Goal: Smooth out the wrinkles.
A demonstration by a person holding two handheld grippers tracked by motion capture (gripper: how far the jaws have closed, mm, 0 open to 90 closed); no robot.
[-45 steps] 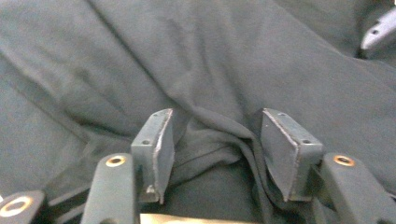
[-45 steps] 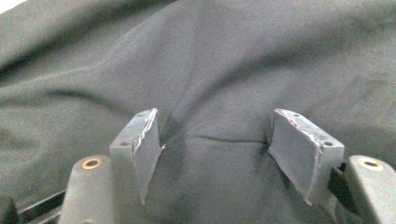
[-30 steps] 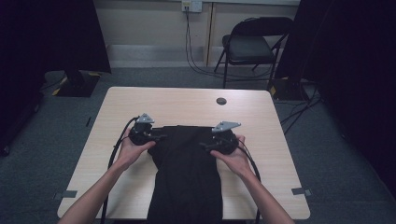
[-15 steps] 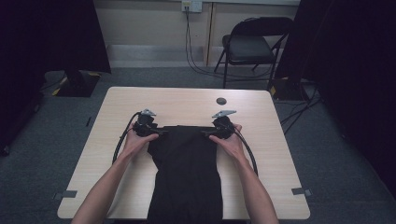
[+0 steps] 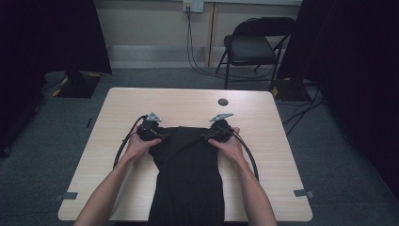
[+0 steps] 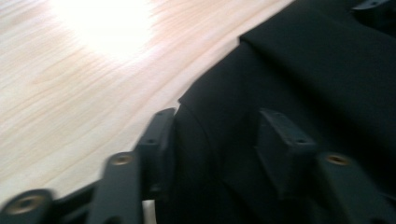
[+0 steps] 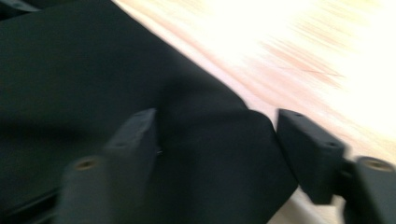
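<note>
A black garment [image 5: 188,174] lies flat on the light wooden table [image 5: 263,122] and runs from its middle over the near edge. My left gripper [image 5: 159,134] rests at the garment's far left corner and my right gripper [image 5: 208,135] at its far right corner, each held by a hand. In the left gripper view the jaws [image 6: 217,121] stand apart with the black cloth [image 6: 327,70] lying between them. In the right gripper view the jaws [image 7: 217,121] straddle the cloth's corner [image 7: 70,70]. Both pairs of jaws have just been closing, with a wide gap still showing.
A small dark round object [image 5: 223,101] lies on the table beyond the garment. A black folding chair [image 5: 251,44] stands behind the table near the wall, with cables on the floor. Each gripper's cable loops outward over the tabletop.
Both hands slid a little away from the person to the garment's far corners, the right hand more than the left, and sank onto the cloth.
</note>
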